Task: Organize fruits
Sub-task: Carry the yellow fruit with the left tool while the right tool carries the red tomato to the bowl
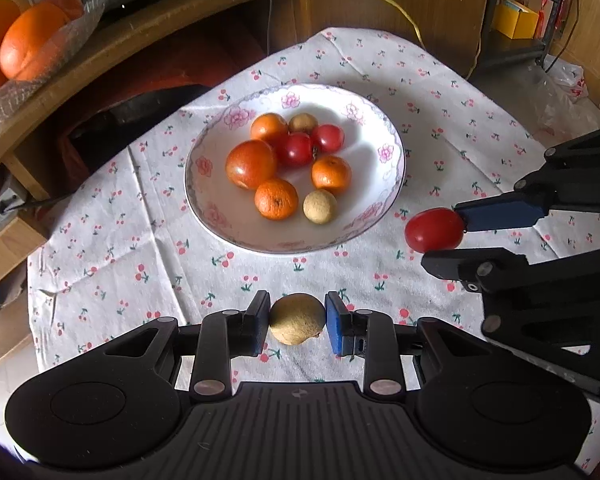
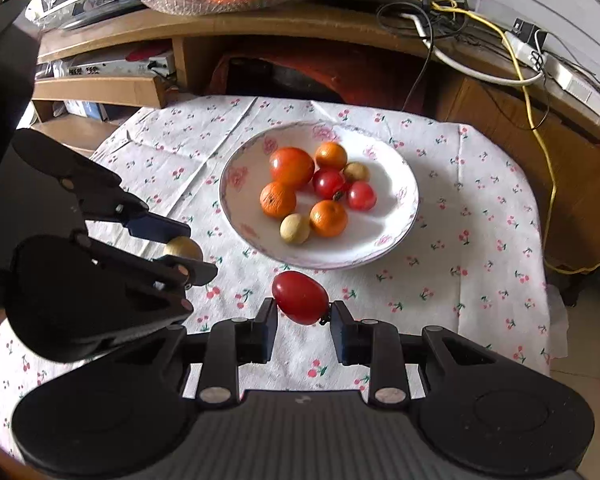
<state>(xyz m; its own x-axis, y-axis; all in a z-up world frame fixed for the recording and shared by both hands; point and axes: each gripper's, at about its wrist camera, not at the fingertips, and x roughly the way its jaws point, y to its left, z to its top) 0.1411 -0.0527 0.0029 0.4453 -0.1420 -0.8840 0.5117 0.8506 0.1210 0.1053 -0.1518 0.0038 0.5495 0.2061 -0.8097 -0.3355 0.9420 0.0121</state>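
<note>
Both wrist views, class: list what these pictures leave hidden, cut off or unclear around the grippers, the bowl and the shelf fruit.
- Left wrist view: the tan fruit is covered on both sides by the left gripper pads.
- Right wrist view: that tan fruit is mostly hidden behind the left gripper's fingers.
- Left wrist view: the red tomato is partly covered by the right gripper.
- Left wrist view: the oranges on the shelf are cut off by the frame edge.
- Both views: the bowl base is hidden by fruit.

Glossy white porcelain plate [image 1: 394, 148] with pink floral rim. Matt, creased white cherry-print cloth [image 1: 112, 216]. Smooth, shiny red cherry tomato [image 2: 300, 298]. Dull, rough tan longan [image 1: 297, 319]. Matt black plastic gripper bodies.
</note>
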